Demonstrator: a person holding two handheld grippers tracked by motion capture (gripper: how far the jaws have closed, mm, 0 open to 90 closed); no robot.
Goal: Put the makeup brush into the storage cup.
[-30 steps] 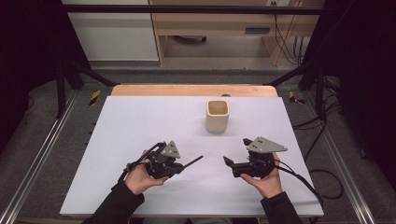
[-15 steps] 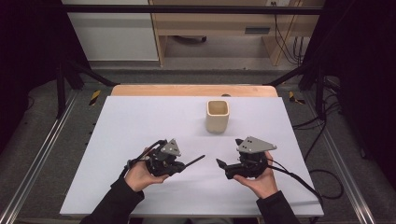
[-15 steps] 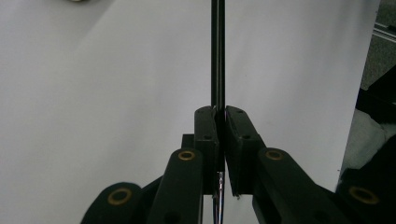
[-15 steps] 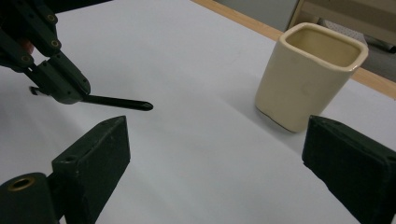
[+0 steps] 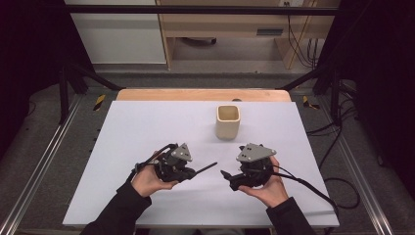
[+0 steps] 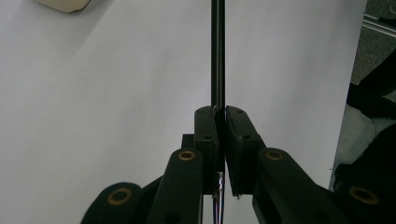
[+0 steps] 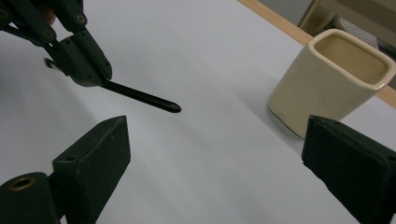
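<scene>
On the left, our left gripper is clamped on a thin black pen, its jaws pressed tight against the shaft so that the pen juts out past them toward the middle of the white table; in the left gripper view the pen runs straight up from between the closed jaws, clear of the surface as far as we can tell. We judge that we are in the carrying step, with the pen already picked up and held above the table, and the likely goal is the cream ceramic cup standing upright farther back, a little right of centre. The next move, as we read it, calls for swinging the pen's free end up and over the cup's open rim, then tipping it toward vertical before letting go, since a slanted drop could catch the rim or nudge the cup. To the right, our right gripper is spread wide and holds nothing; in its own view the pen tip points between its jaws, near but not touching, and the cup stands just beyond its right jaw.
</scene>
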